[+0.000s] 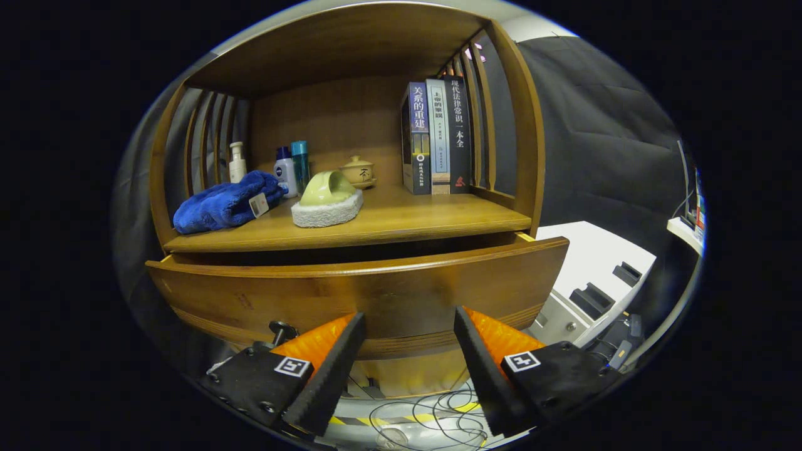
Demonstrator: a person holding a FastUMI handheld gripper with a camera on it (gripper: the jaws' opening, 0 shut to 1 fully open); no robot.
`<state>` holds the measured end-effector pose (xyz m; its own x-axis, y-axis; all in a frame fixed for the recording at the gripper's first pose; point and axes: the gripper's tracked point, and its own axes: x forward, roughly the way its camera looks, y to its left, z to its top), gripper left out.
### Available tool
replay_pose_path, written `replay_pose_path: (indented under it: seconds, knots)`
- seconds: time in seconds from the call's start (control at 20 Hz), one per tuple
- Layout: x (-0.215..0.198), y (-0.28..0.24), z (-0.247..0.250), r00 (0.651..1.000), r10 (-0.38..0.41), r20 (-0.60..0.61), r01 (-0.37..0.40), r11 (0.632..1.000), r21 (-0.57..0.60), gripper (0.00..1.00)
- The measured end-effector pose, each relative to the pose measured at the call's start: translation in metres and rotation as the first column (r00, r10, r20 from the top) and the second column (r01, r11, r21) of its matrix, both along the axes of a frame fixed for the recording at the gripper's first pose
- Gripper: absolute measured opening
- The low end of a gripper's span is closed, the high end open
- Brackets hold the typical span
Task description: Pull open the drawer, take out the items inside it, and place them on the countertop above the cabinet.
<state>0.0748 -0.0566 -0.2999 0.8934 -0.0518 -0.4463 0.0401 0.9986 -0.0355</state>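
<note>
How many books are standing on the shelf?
3. The books stand upright side by side at the back right of the countertop: a dark blue one, a pale one, then a black one beside the slats.

A single fisheye camera rides on the claw and looks forward along its two fingers, which stand apart at the lower part of the view with a wide gap between them. The camera sits low and close to the cabinet, just in front of the drawer front, which spans the space just ahead of and beyond the fingertips. The view faces the cabinet head-on and tilts slightly upward, taking in the desk above the drawer and the underside of the upper shelf board. Below the fingers the floor with loose cables is visible. To the right, the booth's dark cloth wall recedes.
</note>
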Motion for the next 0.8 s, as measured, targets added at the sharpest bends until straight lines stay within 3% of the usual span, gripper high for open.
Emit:
replay_pose_path:
  seconds: [0.5, 0.8]
  knots:
    - [0.039, 0.005, -0.003, 1.000, -0.013, -0.016, 0.013, 1.000, 0.000, 0.97]
    - [0.037, 0.005, -0.006, 0.999, -0.025, -0.030, 0.025, 0.999, 0.022, 0.97]
